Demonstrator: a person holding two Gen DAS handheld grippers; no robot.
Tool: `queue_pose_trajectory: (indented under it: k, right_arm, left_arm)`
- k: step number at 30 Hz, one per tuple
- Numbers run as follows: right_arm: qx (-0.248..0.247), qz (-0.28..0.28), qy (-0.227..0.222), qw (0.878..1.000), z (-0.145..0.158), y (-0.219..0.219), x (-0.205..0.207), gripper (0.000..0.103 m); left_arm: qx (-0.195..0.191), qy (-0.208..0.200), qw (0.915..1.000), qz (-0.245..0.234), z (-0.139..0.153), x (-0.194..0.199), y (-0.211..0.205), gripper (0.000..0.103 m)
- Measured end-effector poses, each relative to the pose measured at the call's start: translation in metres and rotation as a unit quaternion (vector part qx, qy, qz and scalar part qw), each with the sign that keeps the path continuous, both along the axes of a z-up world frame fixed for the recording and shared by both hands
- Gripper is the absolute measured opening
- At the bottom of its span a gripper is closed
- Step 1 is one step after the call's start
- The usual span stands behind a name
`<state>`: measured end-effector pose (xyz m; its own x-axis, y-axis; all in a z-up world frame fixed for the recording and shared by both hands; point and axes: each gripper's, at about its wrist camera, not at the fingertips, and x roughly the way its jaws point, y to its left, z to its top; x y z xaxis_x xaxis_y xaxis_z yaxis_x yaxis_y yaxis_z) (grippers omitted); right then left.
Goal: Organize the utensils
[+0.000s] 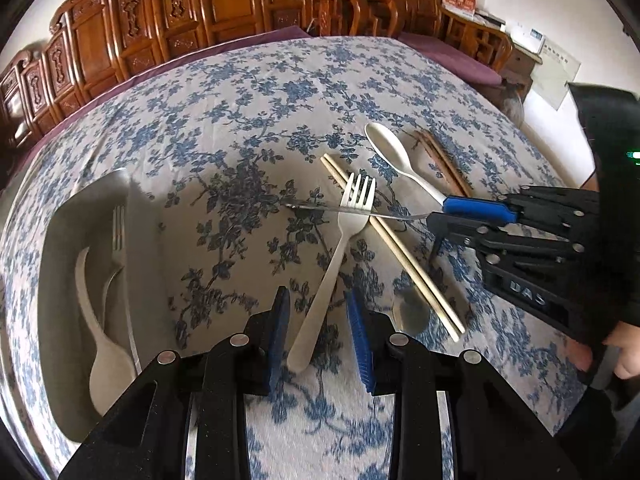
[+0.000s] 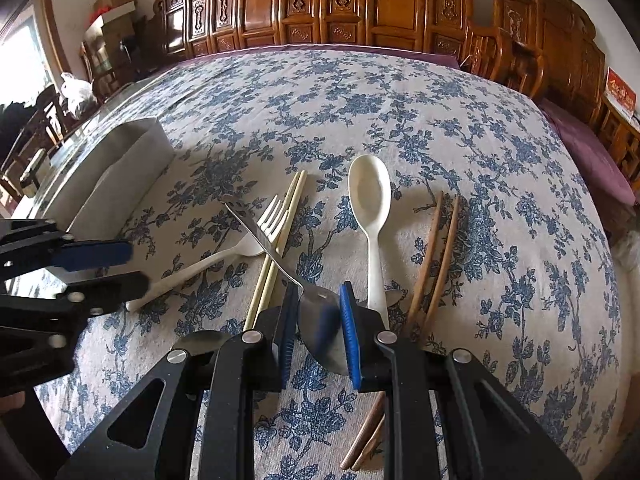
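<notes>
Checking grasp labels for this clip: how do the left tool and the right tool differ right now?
The left tool is open, straddling the white fork's handle on the cloth. The right tool is shut on the metal spoon, lifted off the cloth. Both have blue pads.

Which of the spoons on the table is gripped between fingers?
The metal spoon, pinched at its bowl by the right gripper, handle raised over the white fork. The white spoon lies free on the cloth.

We read only "UAS" (raised, mirrored-looking letters) on the right gripper (image 1: 472,213); the red wall sign (image 1: 459,0) stays illegible.
</notes>
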<state>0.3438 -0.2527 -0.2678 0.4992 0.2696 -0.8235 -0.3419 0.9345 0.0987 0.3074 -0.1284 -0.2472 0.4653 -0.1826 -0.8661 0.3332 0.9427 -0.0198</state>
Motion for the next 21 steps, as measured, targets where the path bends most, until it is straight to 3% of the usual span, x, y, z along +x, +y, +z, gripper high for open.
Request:
queue_pose_trajectory:
  k: [2, 8, 21]
  right_arm:
    - [0.009, -0.003, -0.003, 1.000, 0.003, -0.003, 0.001, 0.012]
    - [0.042, -0.021, 0.006, 0.999, 0.007, -0.016, 0.004, 0.003]
    - [0.074, -0.038, -0.021, 0.996, 0.025, -0.028, 0.002, 0.003]
  left_arm:
    - [0.002, 0.005, 1.0000, -0.006, -0.004, 0.006, -0.005, 0.028]
    - [0.013, 0.019, 0.9996, -0.015, -0.017, 0.020, -0.016, 0.028]
    - [0.034, 0.017, 0.9989, -0.028, -0.029, 0.044, -0.033, 0.028]
